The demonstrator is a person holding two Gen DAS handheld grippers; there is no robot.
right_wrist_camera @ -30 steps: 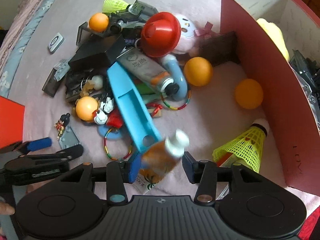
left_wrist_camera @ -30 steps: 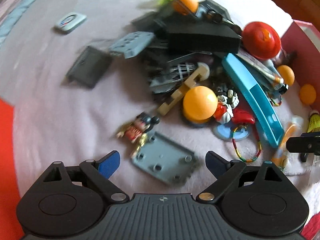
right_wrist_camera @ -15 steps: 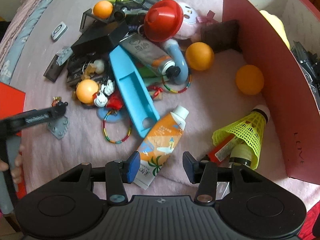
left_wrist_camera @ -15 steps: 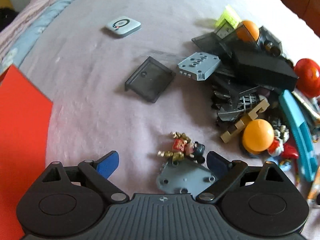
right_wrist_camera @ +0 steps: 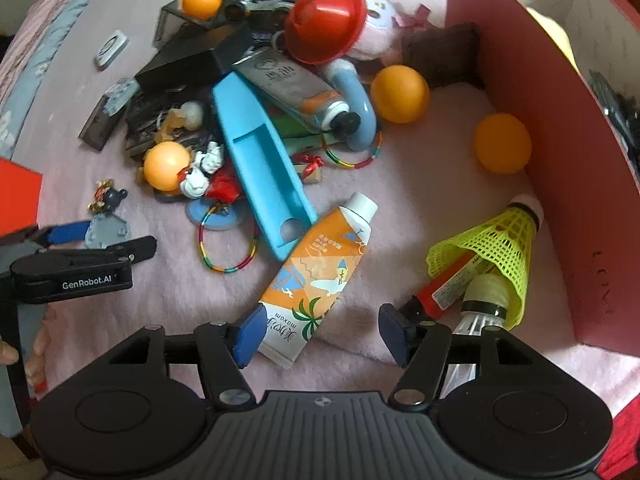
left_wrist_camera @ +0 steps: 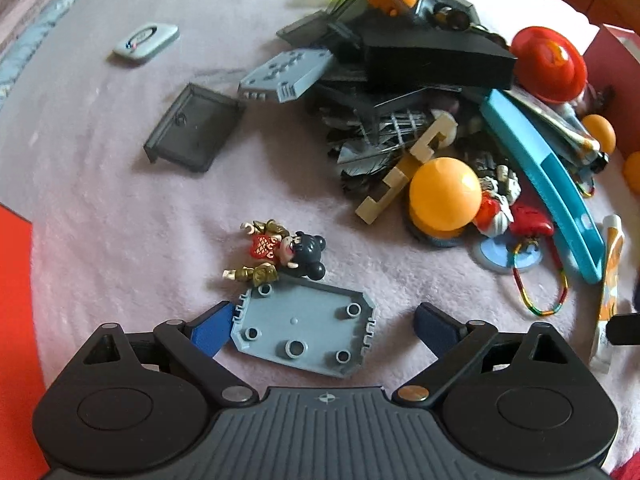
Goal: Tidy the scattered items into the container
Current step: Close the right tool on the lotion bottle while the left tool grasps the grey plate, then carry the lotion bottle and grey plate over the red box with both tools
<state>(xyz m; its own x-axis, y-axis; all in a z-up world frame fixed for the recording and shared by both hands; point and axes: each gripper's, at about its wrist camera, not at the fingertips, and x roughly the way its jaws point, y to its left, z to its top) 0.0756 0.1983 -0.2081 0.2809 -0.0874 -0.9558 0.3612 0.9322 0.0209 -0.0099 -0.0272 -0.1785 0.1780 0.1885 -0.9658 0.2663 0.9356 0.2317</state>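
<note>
In the left view, I hold my left gripper low with fingers wide around the grey plate; next I must close them. In the right view, my right gripper is wide over the orange tube, near the pink box.

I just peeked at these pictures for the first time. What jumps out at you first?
The big messy toy pile on the pink blanket, with a red hat on top at the back and a long blue tray leaning out of it. Bright orange balls lie nearby, and the tall pink box stands on the right. An orange tube lies in front of the open right gripper.
</note>
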